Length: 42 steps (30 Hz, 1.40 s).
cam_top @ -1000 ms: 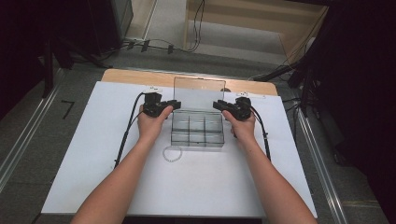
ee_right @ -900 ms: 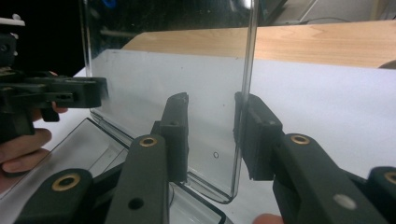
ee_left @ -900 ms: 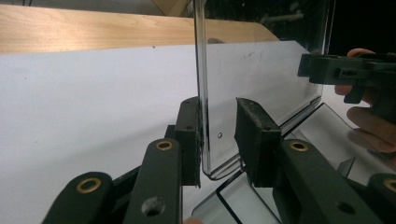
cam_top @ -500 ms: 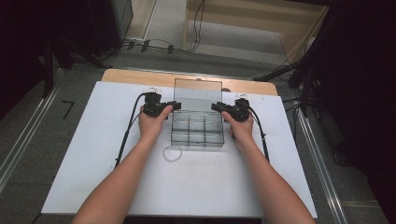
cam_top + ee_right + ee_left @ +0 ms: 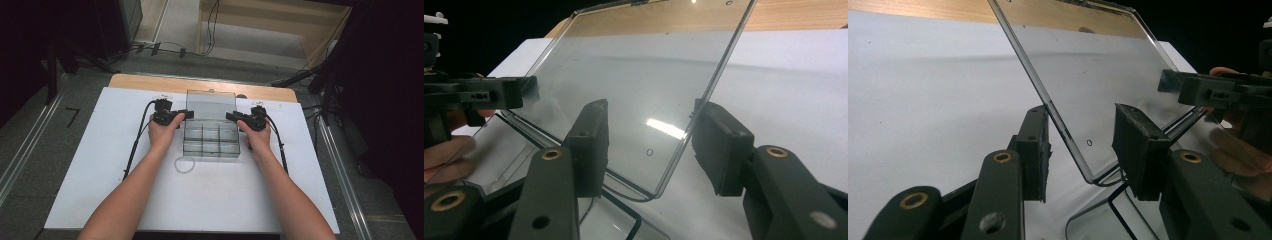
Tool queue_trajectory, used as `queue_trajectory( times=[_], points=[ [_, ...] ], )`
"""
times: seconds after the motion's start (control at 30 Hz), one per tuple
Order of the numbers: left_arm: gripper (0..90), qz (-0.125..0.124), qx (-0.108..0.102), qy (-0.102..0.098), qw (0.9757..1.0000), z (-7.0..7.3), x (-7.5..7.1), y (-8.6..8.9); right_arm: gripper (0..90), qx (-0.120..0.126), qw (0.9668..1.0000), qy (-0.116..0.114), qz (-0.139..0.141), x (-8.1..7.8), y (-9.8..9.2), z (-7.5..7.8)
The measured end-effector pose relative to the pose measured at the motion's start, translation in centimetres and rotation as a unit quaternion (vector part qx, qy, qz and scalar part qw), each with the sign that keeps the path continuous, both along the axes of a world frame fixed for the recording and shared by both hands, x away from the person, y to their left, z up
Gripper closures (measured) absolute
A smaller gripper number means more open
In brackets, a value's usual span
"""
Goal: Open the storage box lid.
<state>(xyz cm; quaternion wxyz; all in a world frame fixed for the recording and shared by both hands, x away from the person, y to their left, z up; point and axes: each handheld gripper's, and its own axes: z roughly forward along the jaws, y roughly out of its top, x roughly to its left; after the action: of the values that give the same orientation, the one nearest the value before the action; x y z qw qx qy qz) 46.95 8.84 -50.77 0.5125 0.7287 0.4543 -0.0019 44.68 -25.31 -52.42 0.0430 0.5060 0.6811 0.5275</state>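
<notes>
At the far middle of the white table stands a clear box with its lid swung up and leaning back past upright. The step in hand looks like the end of opening it: both tongs have just been spreading their jaws, and the lid edge runs between each pair without being pressed.

In the left gripper view the left tongs straddle the lid's near corner, with a gap showing on both sides of the plastic, so they are open around it rather than gripping. In the right gripper view the right tongs stand the same way at the other side edge of the lid, pads clear of it. From above, the left tongs and right tongs sit at the two sides of the lid, near its hinge line.

Next, I judge, both tongs need to back straight off sideways without knocking the lid, which seems to rest open on its own. Then one can go for the small pale bead ring lying on the table just in front of the box.

The box is split into small compartments in two rows; they look empty from above, though the clear walls make that hard to tell for certain.
</notes>
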Motion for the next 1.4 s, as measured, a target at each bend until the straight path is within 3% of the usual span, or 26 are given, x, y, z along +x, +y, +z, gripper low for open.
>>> queue_trajectory(
  times=[0.33, 0.57, 0.63, 0.7, 0.87, 1.03, 1.2, 1.4],
  points=[
    [56.6, 0.001, 0.002, 0.004, 1.0000, 0.0, 0.0, 0.0, 45.1, 0.000, 0.9999, 0.010, 0.001, 0.0, 0.0, 0.0],
    [50.2, 0.006, 0.021, -0.003, 0.9998, 0.1, -0.2, -0.2, 39.9, -0.007, 0.9998, 0.016, -0.001, -0.1, 0.2, 0.0],
    [47.4, 0.004, 0.023, -0.006, 0.9997, 0.2, -0.2, -0.2, 33.4, -0.009, 0.9996, 0.026, -0.011, 0.0, 0.1, 0.0],
    [44.9, 0.003, 0.022, -0.006, 0.9997, 0.3, -0.3, -0.2, 33.7, -0.006, 0.9995, 0.030, -0.011, 0.0, 0.0, 0.0],
    [34.4, -0.001, 0.020, -0.017, 0.9997, 0.7, -0.5, -0.2, 29.4, -0.024, 0.9995, 0.011, -0.019, -0.5, -0.1, 0.3],
    [18.5, -0.007, 0.047, -0.052, 0.9975, 1.8, -1.4, -0.5, 19.1, -0.051, 0.9983, -0.008, -0.028, -1.2, 0.1, 0.9],
    [10.1, -0.021, 0.038, -0.068, 0.9967, 2.7, -2.4, -0.4, 8.3, -0.058, 0.9976, -0.025, -0.029, -2.2, -0.3, 1.8],
    [5.6, -0.028, 0.020, -0.077, 0.9965, 3.6, -3.7, 0.0, 5.7, -0.069, 0.9966, -0.039, -0.022, -3.6, -0.8, 2.6]
  ],
)
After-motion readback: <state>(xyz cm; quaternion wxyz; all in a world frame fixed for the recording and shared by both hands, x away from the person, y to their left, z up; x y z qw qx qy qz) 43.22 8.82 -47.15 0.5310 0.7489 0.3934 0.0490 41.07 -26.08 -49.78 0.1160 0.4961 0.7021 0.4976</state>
